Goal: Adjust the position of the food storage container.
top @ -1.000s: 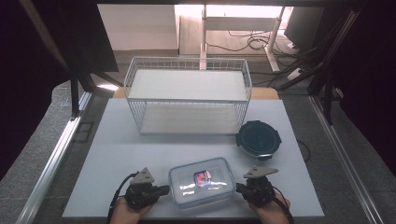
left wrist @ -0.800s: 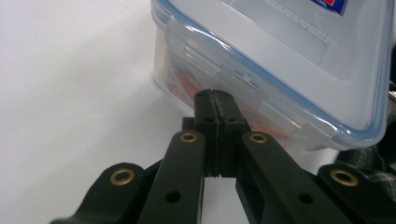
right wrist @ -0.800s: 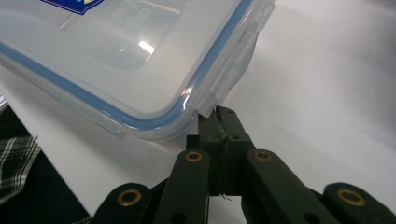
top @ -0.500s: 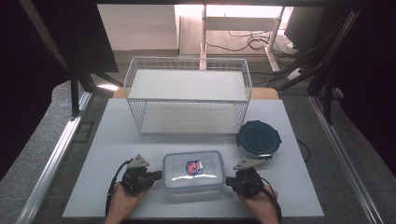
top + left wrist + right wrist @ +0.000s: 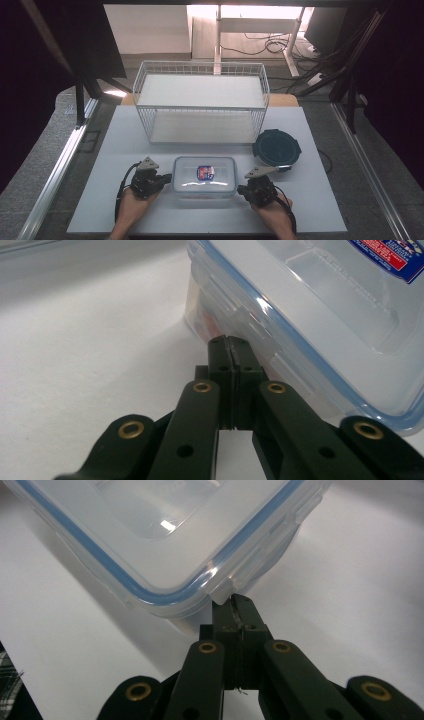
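Note:
A clear rectangular lidded container point(image 5: 204, 176) with a blue seal and a red-and-blue label lies on the white table point(image 5: 320, 205), near the front edge. My left gripper point(image 5: 168, 177) is shut, its tips point(image 5: 228, 341) against the container's point(image 5: 320, 320) left side by a lid latch. My right gripper point(image 5: 241, 189) is also shut. Its tips point(image 5: 235, 601) sit just under a latch flap at the near right corner of the container point(image 5: 165, 535). Neither pair of jaws has anything between them. A hand holds each gripper from the table's front edge.
A white wire basket point(image 5: 200, 107) stands behind the container across the middle of the table. A round dark lidded container point(image 5: 276, 147) lies to the right, just beyond my right gripper. Cables and dark stands lie past the table's far edge.
The container and both grippers beside it have slid away from the front edge toward the basket, and slightly left. Both grippers stay shut.

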Action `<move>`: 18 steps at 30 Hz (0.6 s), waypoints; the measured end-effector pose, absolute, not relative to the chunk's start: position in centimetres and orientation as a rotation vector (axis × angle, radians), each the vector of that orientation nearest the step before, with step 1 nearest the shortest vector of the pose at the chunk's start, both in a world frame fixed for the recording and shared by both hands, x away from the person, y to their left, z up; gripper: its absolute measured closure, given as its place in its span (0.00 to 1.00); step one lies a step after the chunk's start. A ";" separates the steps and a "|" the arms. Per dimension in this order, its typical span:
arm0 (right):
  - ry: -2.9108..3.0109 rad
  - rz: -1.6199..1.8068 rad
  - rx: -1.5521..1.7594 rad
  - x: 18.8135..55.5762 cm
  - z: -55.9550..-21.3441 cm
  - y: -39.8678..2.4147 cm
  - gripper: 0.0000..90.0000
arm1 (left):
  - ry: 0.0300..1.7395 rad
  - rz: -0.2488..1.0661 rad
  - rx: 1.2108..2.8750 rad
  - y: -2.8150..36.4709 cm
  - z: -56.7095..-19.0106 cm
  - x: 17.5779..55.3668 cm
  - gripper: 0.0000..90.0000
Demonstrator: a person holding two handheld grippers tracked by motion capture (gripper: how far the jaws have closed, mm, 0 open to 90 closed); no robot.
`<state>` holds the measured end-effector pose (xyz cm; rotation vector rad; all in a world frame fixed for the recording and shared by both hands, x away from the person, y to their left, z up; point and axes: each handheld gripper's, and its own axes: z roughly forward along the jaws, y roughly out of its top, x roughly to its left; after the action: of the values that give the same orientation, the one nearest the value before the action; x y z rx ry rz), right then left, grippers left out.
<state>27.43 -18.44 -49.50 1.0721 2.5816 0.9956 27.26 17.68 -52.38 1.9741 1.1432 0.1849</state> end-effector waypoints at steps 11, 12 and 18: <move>2.498 1.037 0.988 26.7 -48.6 -21.1 0.90 | 1.121 0.252 2.005 19.2 -51.9 25.1 0.71; 2.484 1.047 0.992 26.6 -48.5 -21.5 0.88 | 1.117 0.269 2.009 19.4 -51.8 24.8 0.67; 2.432 1.117 0.978 26.4 -47.8 -22.6 0.60 | 1.111 0.347 1.985 20.2 -51.4 23.2 0.33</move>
<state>26.36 -22.62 -47.81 0.9784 2.4319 1.1172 23.23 20.17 -51.44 1.9847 1.1113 0.3475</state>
